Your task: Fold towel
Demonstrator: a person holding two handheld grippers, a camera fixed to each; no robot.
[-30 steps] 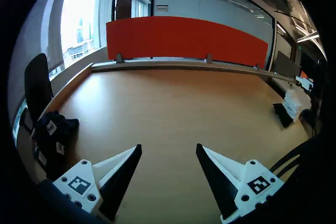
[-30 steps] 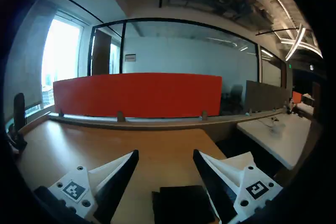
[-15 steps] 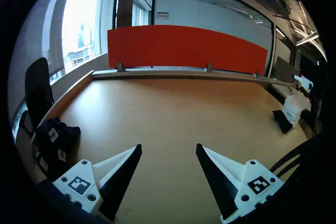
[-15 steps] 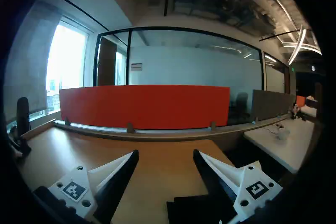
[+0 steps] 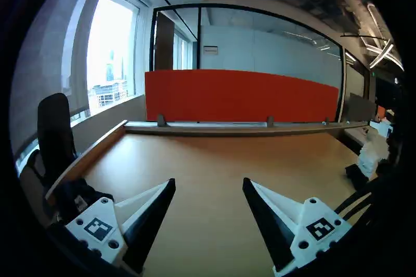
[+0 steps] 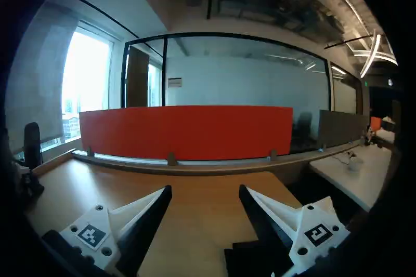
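Note:
In the left gripper view my left gripper [image 5: 208,180] is open over a bare wooden table [image 5: 218,173], nothing between its fingers. A dark bundle with white tags [image 5: 78,201] lies at the table's left edge, beside the left finger. In the right gripper view my right gripper [image 6: 204,187] is also open and holds nothing. A flat black folded cloth [image 6: 249,259] lies on the table under the right finger, mostly cut off at the bottom. I cannot tell for sure which dark item is the towel.
An orange divider [image 5: 239,95] runs along the table's far edge. A white stack [image 5: 372,155] and a small black item [image 5: 356,175] sit at the table's right edge. A black chair [image 5: 54,131] stands at the left. A white desk [image 6: 359,178] lies beyond the right side.
Both views have tilted upward, so the table sits lower and more ceiling shows. The black cloth in the right gripper view has slid down and rightward. Both grippers stay open.

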